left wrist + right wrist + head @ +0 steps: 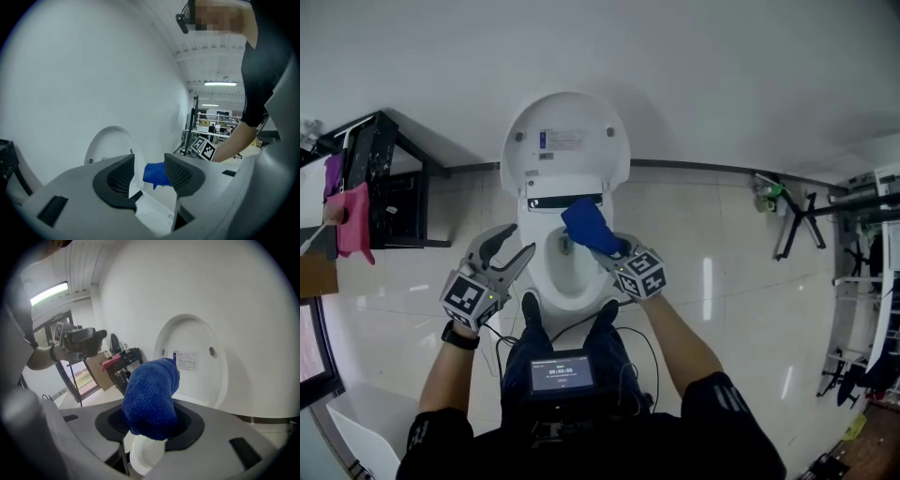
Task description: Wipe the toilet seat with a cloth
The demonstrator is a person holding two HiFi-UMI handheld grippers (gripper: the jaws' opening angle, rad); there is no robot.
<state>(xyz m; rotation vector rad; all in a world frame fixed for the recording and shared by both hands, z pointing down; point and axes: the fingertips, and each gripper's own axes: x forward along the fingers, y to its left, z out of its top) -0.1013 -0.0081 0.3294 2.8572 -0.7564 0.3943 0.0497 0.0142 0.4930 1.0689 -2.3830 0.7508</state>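
A white toilet (pixel 570 281) stands against the wall with its lid (pixel 565 141) raised. My right gripper (pixel 617 251) is shut on a blue cloth (pixel 589 225), held over the right side of the bowl near the hinge. In the right gripper view the blue cloth (pixel 152 397) bulges up between the jaws, with the lid (pixel 192 362) behind it. My left gripper (pixel 514 251) hangs open beside the toilet's left rim, with nothing between its fingers. The left gripper view shows the cloth (pixel 154 173) past the open jaws and the lid (pixel 110 145) beyond.
A black rack (pixel 389 183) with a pink rag (pixel 352 220) stands at the left wall. A white bin (pixel 361 422) sits at the lower left. Stands and frames (pixel 802 220) crowd the right side. My shoes (pixel 567 314) are at the toilet's front.
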